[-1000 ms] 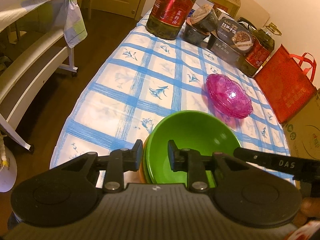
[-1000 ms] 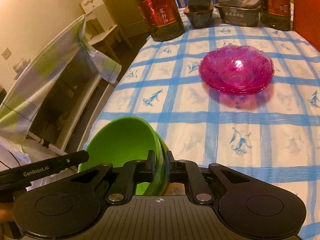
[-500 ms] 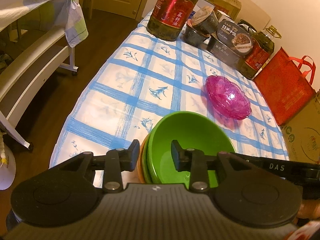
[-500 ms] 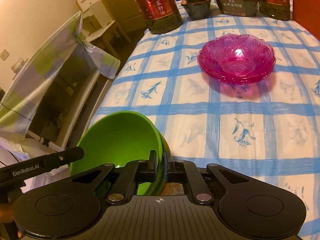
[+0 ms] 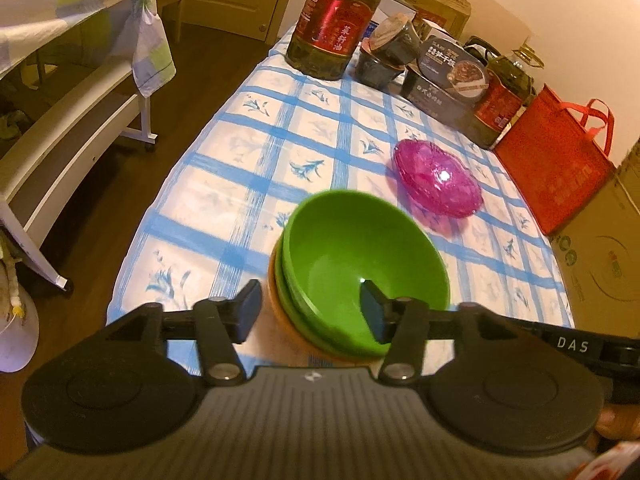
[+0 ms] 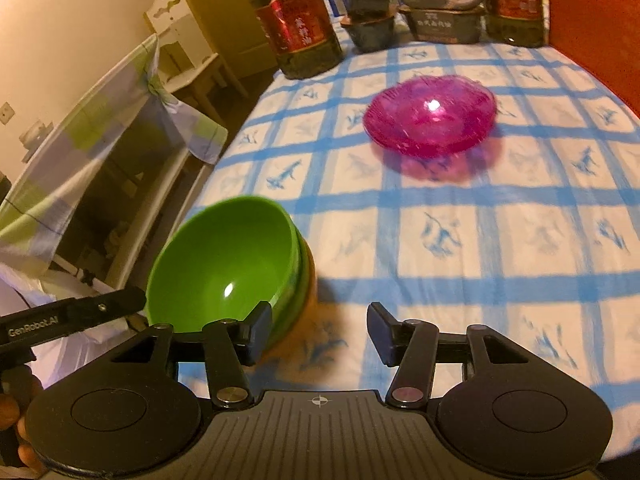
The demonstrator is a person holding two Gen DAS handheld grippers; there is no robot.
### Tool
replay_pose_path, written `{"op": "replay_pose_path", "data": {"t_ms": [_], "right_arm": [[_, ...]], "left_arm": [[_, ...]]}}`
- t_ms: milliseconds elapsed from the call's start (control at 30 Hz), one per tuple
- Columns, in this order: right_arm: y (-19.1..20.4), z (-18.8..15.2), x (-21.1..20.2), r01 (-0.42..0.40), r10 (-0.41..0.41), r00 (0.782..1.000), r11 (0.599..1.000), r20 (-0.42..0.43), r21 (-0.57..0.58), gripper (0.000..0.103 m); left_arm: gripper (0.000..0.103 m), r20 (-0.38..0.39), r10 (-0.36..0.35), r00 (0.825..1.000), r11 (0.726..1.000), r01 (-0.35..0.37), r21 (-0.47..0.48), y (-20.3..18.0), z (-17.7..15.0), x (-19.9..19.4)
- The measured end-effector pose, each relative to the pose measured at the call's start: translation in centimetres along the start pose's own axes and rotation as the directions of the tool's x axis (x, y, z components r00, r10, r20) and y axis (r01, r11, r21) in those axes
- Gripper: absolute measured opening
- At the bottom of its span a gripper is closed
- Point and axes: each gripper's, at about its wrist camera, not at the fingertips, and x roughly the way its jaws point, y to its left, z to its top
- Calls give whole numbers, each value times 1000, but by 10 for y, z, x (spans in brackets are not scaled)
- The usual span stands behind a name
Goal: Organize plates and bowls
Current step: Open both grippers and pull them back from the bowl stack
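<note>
On the blue-checked tablecloth (image 5: 256,184) near its front edge sits a green bowl (image 5: 364,256) nested in what looks like an orange one. Both the left gripper (image 5: 312,312) and right gripper (image 6: 318,332) have just been opening, holding nothing. Stacked pink plates (image 6: 432,120) lie farther back.

White letters "DAS" run along the black arm of the right gripper (image 5: 572,346) where it pokes into the left wrist view. "GenRobot.AI" is printed on the arm of the left gripper (image 6: 48,322) seen from the right wrist. The oil bottle (image 5: 334,24) has a red label with gold Chinese characters, and the boxed meal (image 5: 454,66) carries white Chinese lettering, both too blurred to make out.
</note>
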Motion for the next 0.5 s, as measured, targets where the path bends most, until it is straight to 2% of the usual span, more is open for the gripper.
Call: {"op": "replay_pose_path", "data": {"t_ms": [133, 300, 400, 500], "right_arm": [[-1, -18, -10, 21, -21, 1000, 1000, -9, -4, 57], [1, -39, -17, 85, -86, 996, 995, -19, -50, 59], [2, -50, -21, 109, -111, 993, 992, -27, -69, 61], [1, -58, -22, 133, -136, 990, 988, -34, -82, 65]], "left_arm": [[63, -3, 13, 1000, 1000, -13, 7, -1, -18, -10], [68, -1, 60, 998, 997, -60, 41, -5, -36, -15], [77, 9, 79, 997, 995, -80, 61, -7, -45, -18], [80, 26, 75, 997, 992, -78, 100, -15, -54, -21]]}}
